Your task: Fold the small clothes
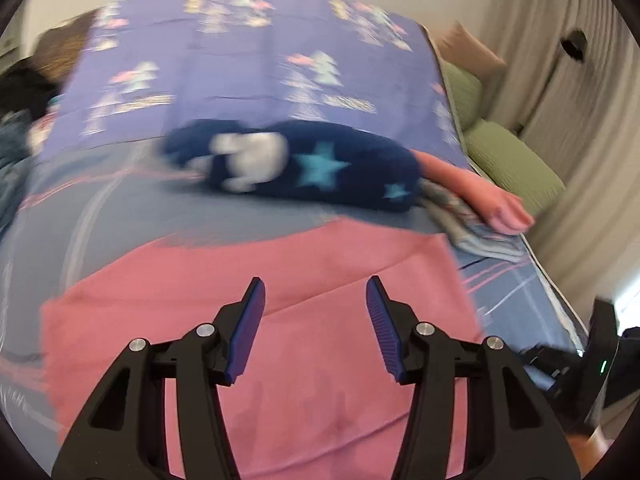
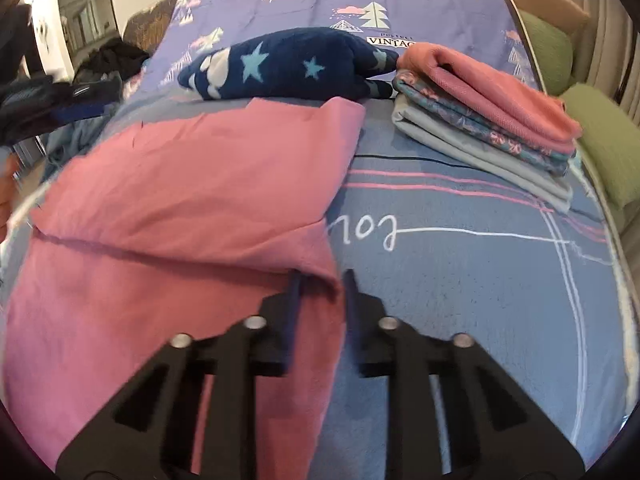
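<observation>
A pink cloth [image 1: 280, 280] lies spread on the bed, partly folded over itself; it also shows in the right wrist view [image 2: 192, 184]. My left gripper [image 1: 316, 304] is open and empty above the cloth's middle. My right gripper [image 2: 320, 280] is shut on the cloth's right edge, pinching a fold of it between the fingers. The left wrist view is blurred by motion.
A stack of folded clothes [image 2: 492, 120] sits at the right of the bed [image 2: 460, 288], with a pink item on top. A navy blanket with stars [image 2: 296, 64] lies behind the cloth. Dark clothes [image 2: 80, 88] lie at the left. Green cushions [image 2: 608, 136] line the right side.
</observation>
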`<move>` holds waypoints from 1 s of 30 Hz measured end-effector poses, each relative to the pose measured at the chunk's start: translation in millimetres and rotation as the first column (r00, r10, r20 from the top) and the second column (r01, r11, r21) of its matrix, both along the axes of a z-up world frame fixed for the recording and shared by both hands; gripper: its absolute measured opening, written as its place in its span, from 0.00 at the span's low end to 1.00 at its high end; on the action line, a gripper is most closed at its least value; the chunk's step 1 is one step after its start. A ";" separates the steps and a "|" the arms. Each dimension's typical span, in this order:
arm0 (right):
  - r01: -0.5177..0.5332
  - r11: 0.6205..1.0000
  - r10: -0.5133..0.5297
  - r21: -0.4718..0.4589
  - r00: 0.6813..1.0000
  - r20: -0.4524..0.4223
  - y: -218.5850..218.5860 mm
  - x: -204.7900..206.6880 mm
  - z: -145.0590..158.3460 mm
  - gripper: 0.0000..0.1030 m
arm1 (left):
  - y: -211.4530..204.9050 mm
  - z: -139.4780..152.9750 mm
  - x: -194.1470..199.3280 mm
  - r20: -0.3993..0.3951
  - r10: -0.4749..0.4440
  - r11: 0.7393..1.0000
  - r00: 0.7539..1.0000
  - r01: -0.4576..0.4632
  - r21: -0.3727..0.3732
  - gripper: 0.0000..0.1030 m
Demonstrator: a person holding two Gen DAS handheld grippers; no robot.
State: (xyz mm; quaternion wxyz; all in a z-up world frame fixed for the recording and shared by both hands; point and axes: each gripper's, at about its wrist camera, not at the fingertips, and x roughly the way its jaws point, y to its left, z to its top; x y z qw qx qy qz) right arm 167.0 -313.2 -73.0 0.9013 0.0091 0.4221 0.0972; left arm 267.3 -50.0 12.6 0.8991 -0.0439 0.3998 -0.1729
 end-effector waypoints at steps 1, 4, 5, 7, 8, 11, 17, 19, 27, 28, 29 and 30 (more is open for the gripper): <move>-0.001 0.999 0.001 0.039 1.000 0.004 -5.6 -0.1 -1.4 0.15 | -21.3 1.0 10.9 -0.015 -0.022 1.000 1.000 0.022 0.015 0.58; 0.015 0.987 -0.014 0.163 1.000 -0.006 -22.2 -1.4 -6.0 0.13 | -88.2 -6.0 44.0 -0.071 -0.096 0.994 0.993 0.100 0.050 0.66; 0.018 0.977 -0.015 0.212 1.000 -0.017 -29.0 -0.4 -7.8 0.13 | -110.3 -12.1 55.9 -0.099 -0.114 0.990 0.989 0.121 0.071 0.67; 0.018 0.966 -0.011 0.259 0.999 -0.031 -33.8 2.5 -10.5 0.13 | -148.8 -27.0 76.3 -0.141 -0.127 0.980 0.982 0.147 0.136 0.67; 0.019 0.959 -0.009 0.282 0.999 -0.039 -35.5 2.8 -12.0 0.13 | -159.7 -32.8 82.4 -0.154 -0.124 0.975 0.980 0.150 0.166 0.67; 0.019 0.951 -0.005 0.310 0.999 -0.045 -38.4 3.6 -12.9 0.13 | -192.9 -55.0 97.6 -0.212 -0.144 0.939 0.967 0.201 0.279 0.67; 0.020 0.947 -0.004 0.320 0.999 -0.050 -38.0 4.0 -13.6 0.13 | -212.5 -62.0 98.7 -0.226 -0.184 0.889 0.957 0.260 0.377 0.03; 0.031 0.949 -0.016 0.313 0.999 -0.051 -37.8 2.3 -12.8 0.08 | -211.8 -52.1 103.8 -0.211 -0.176 0.909 0.961 0.241 0.339 0.03; 0.257 0.855 -0.168 0.450 0.959 -0.228 -53.8 -13.9 -18.9 0.02 | -218.3 -72.8 129.7 -0.235 -0.113 0.960 0.965 0.167 0.223 0.03; 0.247 0.868 -0.164 0.430 0.961 -0.222 -50.3 -13.9 -18.3 0.02 | -216.6 -72.6 126.9 -0.215 -0.110 0.966 0.970 0.156 0.208 0.04; 0.243 0.879 -0.165 0.410 0.963 -0.215 -49.5 -16.0 -17.2 0.01 | -215.1 -71.5 125.2 -0.212 -0.110 0.970 0.971 0.151 0.190 0.05; 0.245 0.884 -0.171 0.398 0.962 -0.212 -47.6 -18.0 -15.5 0.01 | -210.9 -68.2 125.4 -0.222 -0.112 0.976 0.969 0.149 0.158 0.12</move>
